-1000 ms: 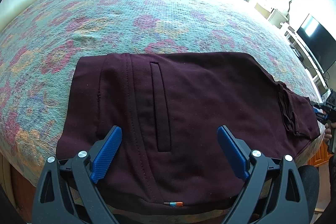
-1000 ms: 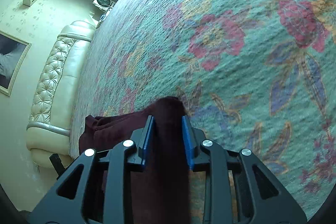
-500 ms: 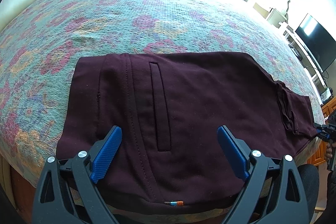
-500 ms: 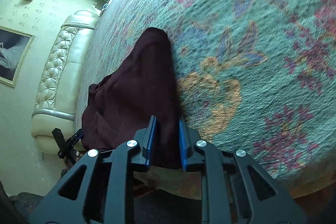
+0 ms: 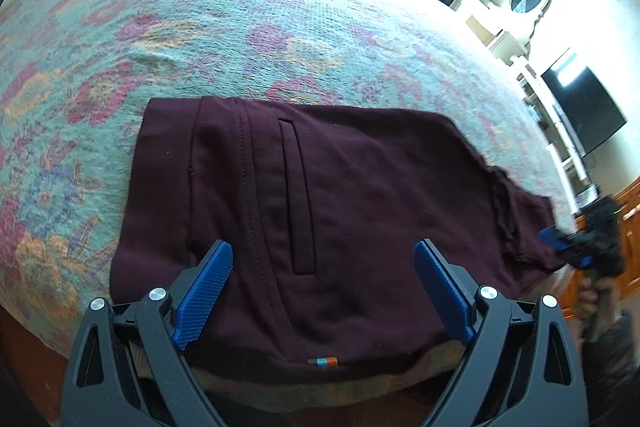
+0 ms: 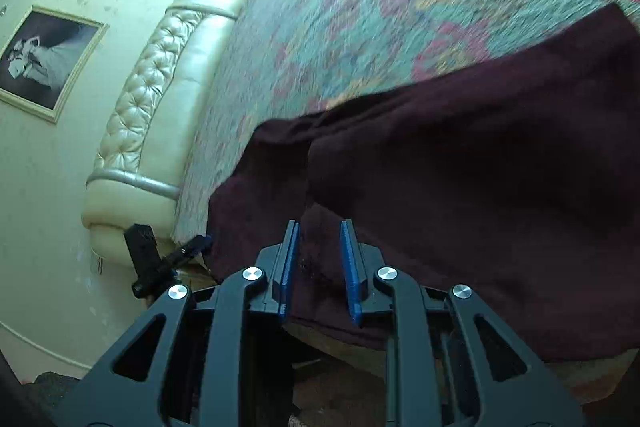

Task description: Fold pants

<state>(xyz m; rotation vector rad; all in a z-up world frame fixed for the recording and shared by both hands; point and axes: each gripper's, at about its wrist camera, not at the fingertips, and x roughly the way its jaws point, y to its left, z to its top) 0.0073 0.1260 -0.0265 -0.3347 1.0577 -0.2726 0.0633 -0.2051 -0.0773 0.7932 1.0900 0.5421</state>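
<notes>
**Left-wrist view.** Pants [image 5: 360, 207] flat on bed [image 5: 240, 7], low in centre of view: waistband end toward 9 o'clock, bunched leg end toward 3 o'clock, near long edge hanging just over bed edge at 6 o'clock. Left hand-held gripper [image 5: 324, 249] wide and empty, poised above cloth astride pocket [image 5: 298, 195].

**Right-wrist view.** Right hand-held gripper [image 6: 320, 227] narrow, pinching leg end, with a ridge of cloth between pads [image 6: 290, 259]. Also visible, blurred, at 3 o'clock of left-wrist view. Number of layers inside the pinch: not discernible.

**Judged step.** Carrying leg end across toward waistband for a half fold.

**To do it well:**
- Keep pinch firm, with both leg layers inside it.
- Lift only enough to clear the lower layer.
- Sweep from 3 o'clock toward 9 o'clock in a low arc, parallel to the long edges.
- Pin waistband half near pocket with left hand-held gripper, against dragging across bed.
- Lay leg end square on waistband edge, side seams aligned, before letting go.
- Smooth outward from the crease.

**Likely risks:**
- cloth slipping from so narrow a pinch
- near edge sliding off bed at 6 o'clock
- skewed fold from a diagonal sweep
</notes>
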